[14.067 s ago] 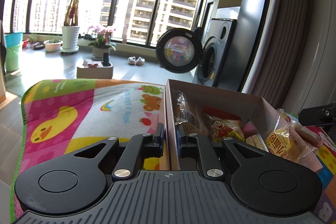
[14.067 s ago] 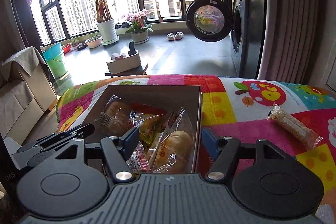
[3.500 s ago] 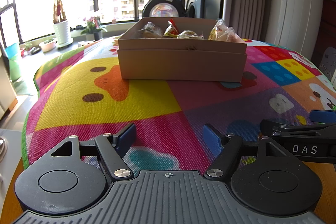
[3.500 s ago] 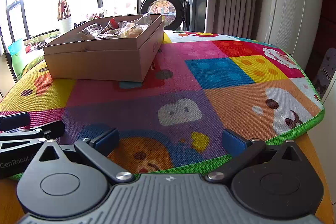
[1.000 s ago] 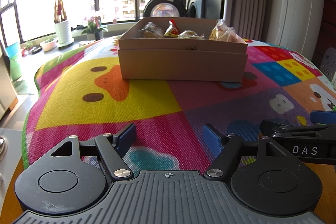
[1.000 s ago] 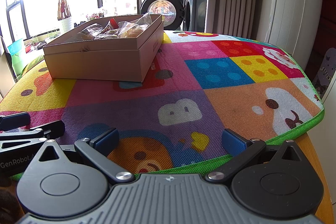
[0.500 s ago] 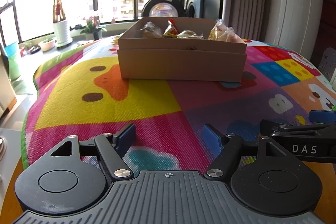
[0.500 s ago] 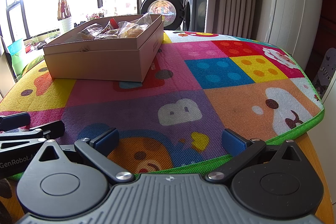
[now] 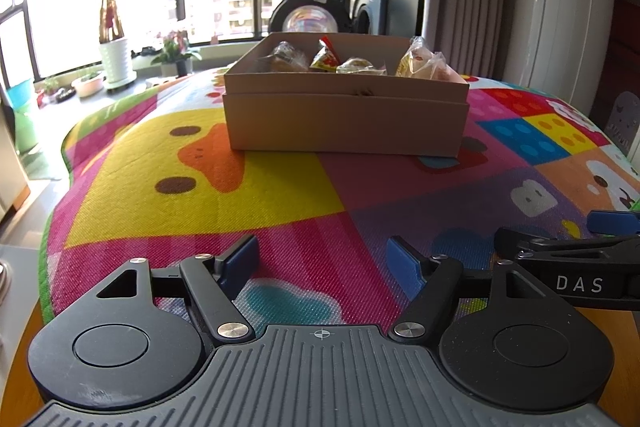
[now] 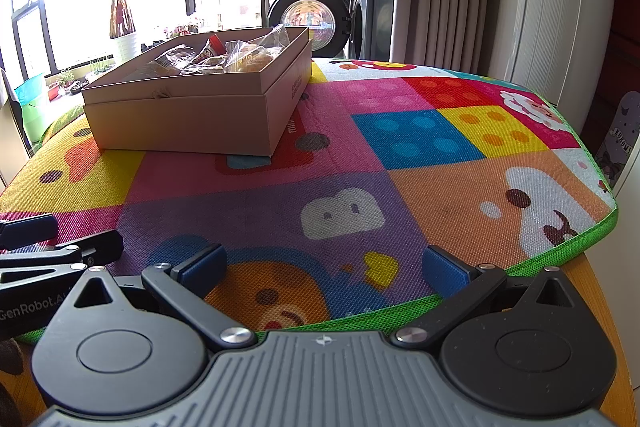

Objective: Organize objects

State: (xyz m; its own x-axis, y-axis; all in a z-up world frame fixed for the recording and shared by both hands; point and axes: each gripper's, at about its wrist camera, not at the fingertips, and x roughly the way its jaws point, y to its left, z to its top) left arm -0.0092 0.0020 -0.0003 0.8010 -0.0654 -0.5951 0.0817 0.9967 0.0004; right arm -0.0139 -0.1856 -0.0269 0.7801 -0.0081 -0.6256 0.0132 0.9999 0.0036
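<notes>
A cardboard box point(image 9: 346, 123) sits on the far half of a bright cartoon-patterned mat point(image 9: 248, 195), and wrapped snacks point(image 9: 352, 61) fill it, their crinkled tops showing above the rim; fourteen seconds ago the left gripper was clamped on the box's near wall and one snack bar lay loose on the mat to the right of the box, whereas now no loose snack shows anywhere on the mat in either view; the left gripper point(image 9: 322, 261) rests low at the near edge of the table, its blue-padded fingers spread wide with nothing between them; the right gripper point(image 10: 324, 265) lies just beside it on the right, likewise low at the near edge, its fingers spread even wider and holding nothing; over the last few seconds neither gripper nor the box has moved at all; both are well apart from the box, pointing toward it across open mat; behind the box stand a washing machine point(image 10: 308, 21) with its round door open, a potted plant point(image 9: 108, 7) and tall windows; judging from the full box, the bare mat and the two idle grippers, the organizing looks finished, with nothing left to gather.
</notes>
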